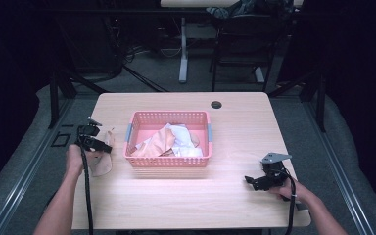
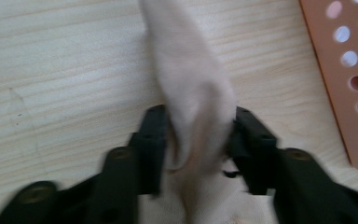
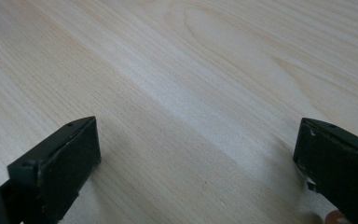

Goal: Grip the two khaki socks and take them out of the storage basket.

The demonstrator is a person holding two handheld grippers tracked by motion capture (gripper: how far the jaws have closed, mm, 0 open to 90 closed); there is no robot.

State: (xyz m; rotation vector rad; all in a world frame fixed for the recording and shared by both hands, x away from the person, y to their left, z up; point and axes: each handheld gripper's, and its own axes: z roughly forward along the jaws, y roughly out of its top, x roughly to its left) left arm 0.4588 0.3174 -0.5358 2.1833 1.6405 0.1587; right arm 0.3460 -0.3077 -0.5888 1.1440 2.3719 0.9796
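Observation:
A beige cloth [image 1: 103, 160] lies on the wooden table [image 1: 235, 132] just left of the pink basket [image 1: 169, 114]. My left gripper [image 1: 98, 143] sits low over it. In the left gripper view the cloth [image 2: 191, 84] runs up between the jaws, blurred, and my left gripper [image 2: 196, 126] stands partly open around it without a clear pinch. My right gripper [image 1: 252, 181] rests near the front right of the table. Seen from its own camera, my right gripper [image 3: 198, 163] is wide open over bare wood.
The basket holds crumpled beige and white cloths [image 1: 171, 142]; its perforated wall [image 2: 349, 70] is close on the right in the left gripper view. A round cable hole [image 1: 216, 104] sits near the far edge. Table legs and chairs stand behind.

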